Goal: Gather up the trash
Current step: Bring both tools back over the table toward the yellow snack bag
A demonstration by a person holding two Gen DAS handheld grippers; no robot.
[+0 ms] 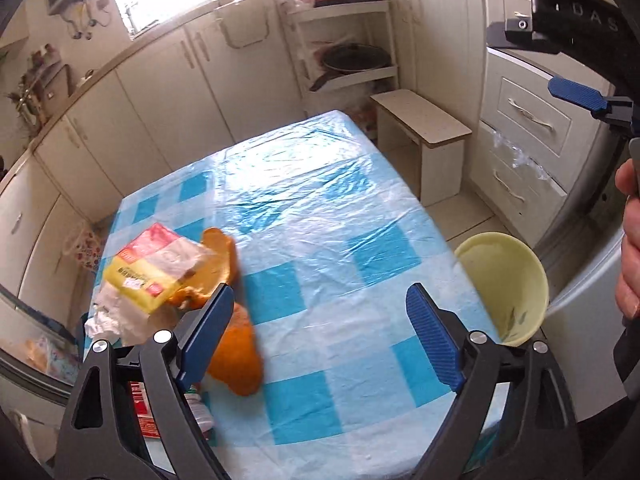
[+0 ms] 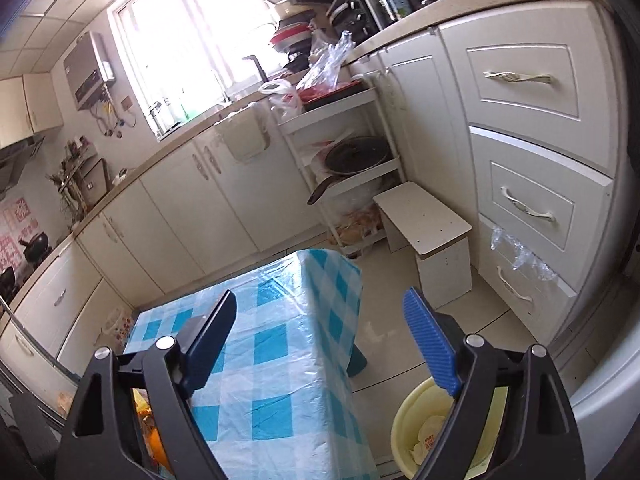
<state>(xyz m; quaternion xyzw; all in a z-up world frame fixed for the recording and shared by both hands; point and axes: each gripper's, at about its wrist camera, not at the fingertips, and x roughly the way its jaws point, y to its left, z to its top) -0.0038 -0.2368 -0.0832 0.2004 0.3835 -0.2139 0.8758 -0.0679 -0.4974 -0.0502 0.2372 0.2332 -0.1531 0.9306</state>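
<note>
Trash lies on the left side of the blue-checked table: a yellow and red wrapper, orange peels, crumpled white paper and a red packet. My left gripper is open and empty above the table, its left finger by the peels. A pale yellow bin stands off the table's right edge. My right gripper is open and empty, high over the table's right edge; the bin below it holds pale scraps. The right gripper's blue finger shows in the left view.
Cream cabinets line the back and drawers the right. A white rack with a pan stands in the corner. A small white stool sits on the floor beyond the table.
</note>
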